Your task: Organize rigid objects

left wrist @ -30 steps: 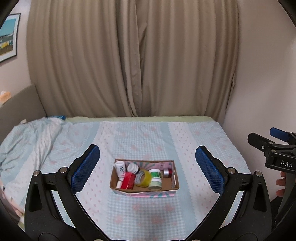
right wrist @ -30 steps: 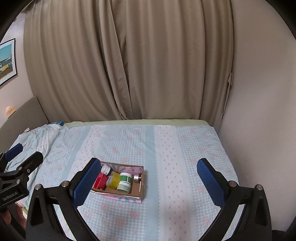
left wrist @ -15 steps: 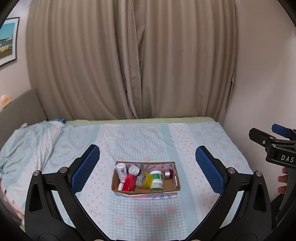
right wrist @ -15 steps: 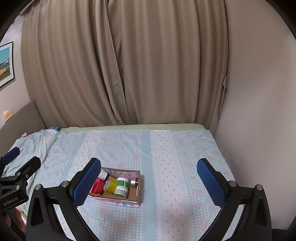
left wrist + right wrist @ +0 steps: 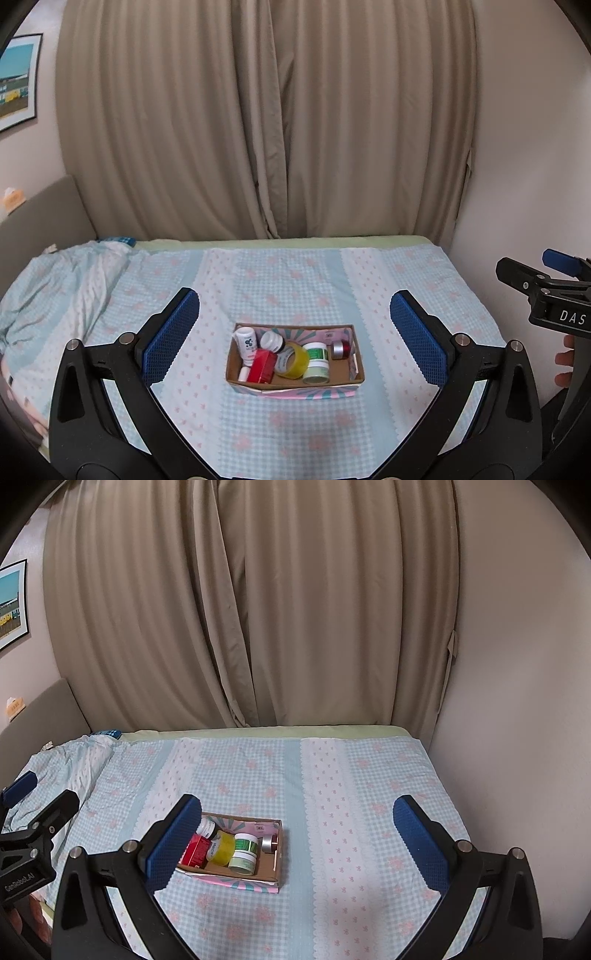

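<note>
A shallow cardboard box [image 5: 354,367] lies on the bed and holds a white bottle [image 5: 245,341], a red box [image 5: 261,366], a yellow tape roll [image 5: 293,360], green-labelled jars [image 5: 316,350] and a small silver-red jar [image 5: 340,349]. It also shows in the right wrist view [image 5: 271,864]. My left gripper [image 5: 295,334] is open and empty, held above and before the box. My right gripper [image 5: 297,843] is open and empty, to the right of the box.
The bed [image 5: 351,794] has a blue-checked sheet with pink flowers. A crumpled blanket [image 5: 55,280] lies at the left. Beige curtains [image 5: 266,129] hang behind the bed. A wall [image 5: 517,701] borders the bed's right side.
Both grippers have drawn back and risen a little, so the box sits lower and smaller in view. Both stay open and empty.
</note>
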`<action>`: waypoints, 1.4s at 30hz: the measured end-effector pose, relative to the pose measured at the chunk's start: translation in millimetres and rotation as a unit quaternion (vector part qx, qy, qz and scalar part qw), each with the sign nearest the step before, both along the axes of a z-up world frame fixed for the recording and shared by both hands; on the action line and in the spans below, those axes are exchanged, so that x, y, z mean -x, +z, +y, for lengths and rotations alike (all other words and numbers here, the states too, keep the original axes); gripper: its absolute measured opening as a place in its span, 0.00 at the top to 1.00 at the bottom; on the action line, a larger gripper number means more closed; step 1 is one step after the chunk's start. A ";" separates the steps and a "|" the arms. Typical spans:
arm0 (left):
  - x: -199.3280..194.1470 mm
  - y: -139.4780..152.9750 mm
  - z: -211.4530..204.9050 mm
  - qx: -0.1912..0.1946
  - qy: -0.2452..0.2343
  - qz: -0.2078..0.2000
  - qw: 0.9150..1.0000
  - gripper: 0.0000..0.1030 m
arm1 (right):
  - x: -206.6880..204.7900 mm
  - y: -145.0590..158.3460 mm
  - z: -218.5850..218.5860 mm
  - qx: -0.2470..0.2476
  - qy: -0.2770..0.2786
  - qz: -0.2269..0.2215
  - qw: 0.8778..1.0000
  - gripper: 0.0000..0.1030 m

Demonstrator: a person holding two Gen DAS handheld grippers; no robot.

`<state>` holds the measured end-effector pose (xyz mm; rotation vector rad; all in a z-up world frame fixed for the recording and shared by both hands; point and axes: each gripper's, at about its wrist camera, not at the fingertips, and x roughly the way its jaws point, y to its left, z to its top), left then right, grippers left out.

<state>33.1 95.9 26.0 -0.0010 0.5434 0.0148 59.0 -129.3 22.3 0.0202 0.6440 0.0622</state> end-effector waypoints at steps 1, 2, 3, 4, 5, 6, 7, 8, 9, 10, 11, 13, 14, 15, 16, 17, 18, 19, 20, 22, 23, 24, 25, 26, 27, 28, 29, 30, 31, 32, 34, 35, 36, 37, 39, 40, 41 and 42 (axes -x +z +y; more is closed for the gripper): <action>-0.3 -0.2 0.1 0.000 0.000 0.000 1.000 0.00 | 0.4 -0.2 0.2 0.000 0.000 0.000 1.000 0.00; -0.6 -0.7 0.1 0.001 0.000 0.000 1.000 0.00 | -0.2 -0.4 0.0 0.000 0.000 0.000 1.000 0.00; -0.4 -0.9 0.3 0.001 0.001 -0.001 1.000 0.00 | -0.5 -0.5 -0.2 0.001 0.001 0.000 1.000 0.00; -0.4 -0.5 0.4 0.000 0.003 -0.003 1.000 0.00 | -0.3 -0.4 0.0 0.001 0.001 0.000 1.000 0.00; 0.2 -0.5 0.6 -0.001 0.005 -0.007 1.000 0.00 | -0.3 -0.3 0.1 0.000 0.001 0.000 1.000 0.00; 0.9 -0.6 0.8 -0.001 0.006 -0.009 1.000 0.00 | -1.0 -0.6 0.1 0.000 0.001 -0.001 1.000 0.00; 1.5 -0.5 0.8 0.000 0.007 -0.010 1.000 0.00 | -0.8 -0.5 0.1 0.000 0.002 -0.001 1.000 0.00; 1.6 -0.5 0.7 0.000 0.007 -0.011 1.000 0.00 | -1.0 -0.7 0.1 -0.001 0.002 -0.001 1.000 0.00; 1.4 -0.4 0.5 0.001 0.008 -0.012 1.000 0.00 | -1.1 -1.1 -0.1 -0.001 0.002 -0.001 1.000 0.00; 1.0 -1.0 0.4 0.001 0.008 -0.012 1.000 0.00 | -1.2 -1.1 -0.3 -0.001 0.003 -0.001 1.000 0.00; 1.7 -0.6 0.2 0.001 0.009 -0.012 1.000 0.00 | -1.1 -1.2 -0.3 -0.001 0.004 -0.001 1.000 0.00; 1.3 -0.8 0.2 0.000 0.008 -0.012 1.000 0.00 | -1.6 -1.5 -0.2 -0.001 0.005 -0.002 1.000 0.00; 1.6 -0.5 -0.4 0.001 0.009 -0.012 1.000 0.00 | -1.5 -1.6 -0.2 -0.001 0.005 -0.002 1.000 0.00; 1.6 -0.4 -0.5 0.001 0.009 -0.012 1.000 0.00 | -1.6 -1.5 0.0 -0.001 0.005 -0.001 1.000 0.00; 1.2 -0.9 -0.3 0.001 0.008 -0.012 1.000 0.00 | -1.6 -1.4 0.0 -0.001 0.004 -0.001 1.000 0.00; 1.6 -0.6 -0.8 0.001 0.009 -0.011 1.000 0.00 | -1.6 -1.3 -0.1 -0.001 0.005 -0.001 1.000 0.00; 1.7 -0.6 -1.0 0.001 0.010 -0.011 1.000 0.00 | -1.7 -1.3 -0.3 -0.001 0.005 -0.002 1.000 0.00; 1.7 -0.7 -0.9 0.001 0.009 -0.011 1.000 0.00 | -1.7 -1.4 -0.3 -0.001 0.005 -0.002 1.000 0.00; 1.7 -0.8 -0.3 0.001 0.010 -0.011 1.000 0.00 | -1.3 -1.6 -0.3 0.000 0.005 -0.002 1.000 0.00; 2.0 -0.5 0.1 0.002 0.011 -0.011 1.000 0.00 | -1.7 -1.3 -0.4 -0.001 0.005 -0.002 1.000 0.00; 2.0 -0.5 0.5 0.002 0.010 -0.011 1.000 0.00 | -2.0 -1.2 -0.2 -0.001 0.005 -0.002 1.000 0.00; 2.3 -0.5 1.0 0.004 0.009 -0.011 1.000 0.00 | -2.0 -1.1 -0.2 -0.001 0.005 -0.001 1.000 0.00; 2.5 -0.1 1.2 0.005 0.008 -0.011 1.000 0.00 | -2.0 -1.0 -0.3 -0.001 0.005 -0.001 1.000 0.00; 2.8 0.2 1.2 0.006 0.006 -0.011 1.000 0.00 | -1.7 -1.4 -0.3 -0.001 0.005 -0.001 1.000 0.00; 3.1 0.2 0.9 0.005 0.005 -0.012 1.000 0.00 | -2.1 -0.9 -0.7 -0.001 0.006 -0.001 1.000 0.00; 3.8 0.4 0.2 0.000 0.008 -0.013 1.000 0.00 | -2.1 -0.9 -0.9 -0.001 0.006 -0.001 1.000 0.00; 4.6 0.8 -1.0 -0.004 0.009 -0.014 1.000 0.00 | -2.0 -0.8 -1.0 -0.001 0.006 -0.002 1.000 0.00; 4.7 1.4 -1.8 -0.010 0.011 -0.016 1.000 0.00 | -2.1 -0.7 -1.2 -0.001 0.007 -0.002 1.000 0.00; 5.7 2.0 -3.1 -0.014 0.012 -0.019 1.000 0.00 | -2.1 -0.7 -1.3 0.000 0.007 -0.002 1.000 0.00; 6.8 2.8 -4.7 -0.018 0.010 -0.023 1.000 0.00 | -2.0 -0.7 -1.4 0.000 0.007 -0.003 1.000 0.00; 8.9 4.4 -6.7 -0.020 0.004 -0.029 0.999 0.00 | -2.4 -0.4 -1.7 -0.001 0.006 -0.003 1.000 0.00; 9.3 4.9 -7.4 -0.020 0.004 -0.030 0.999 0.00 | -2.7 -0.5 -2.0 -0.001 0.005 -0.003 1.000 0.00; 10.1 5.5 -8.3 -0.021 0.004 -0.032 0.999 0.00 | -2.4 -1.2 -2.3 0.000 0.004 -0.003 1.000 0.00; 10.8 5.8 -9.1 -0.020 0.002 -0.034 0.999 0.00 | -3.3 -1.2 -2.7 0.000 0.003 -0.004 1.000 0.00; 11.3 5.7 -10.2 -0.019 0.001 -0.034 0.999 0.00 | -3.0 -2.6 -3.6 0.000 0.001 -0.003 1.000 0.00; 11.9 5.4 -10.8 -0.020 0.003 -0.035 0.999 0.00 | -2.8 -2.8 -4.0 0.000 0.000 -0.003 1.000 0.00; 12.0 4.6 -11.4 -0.022 0.006 -0.035 0.999 0.00 | -2.8 -3.7 -5.2 0.000 -0.001 -0.002 1.000 0.00; 11.7 4.1 -11.8 -0.023 0.007 -0.035 0.999 0.00 | -2.7 -4.0 -5.9 0.000 -0.002 -0.001 1.000 0.00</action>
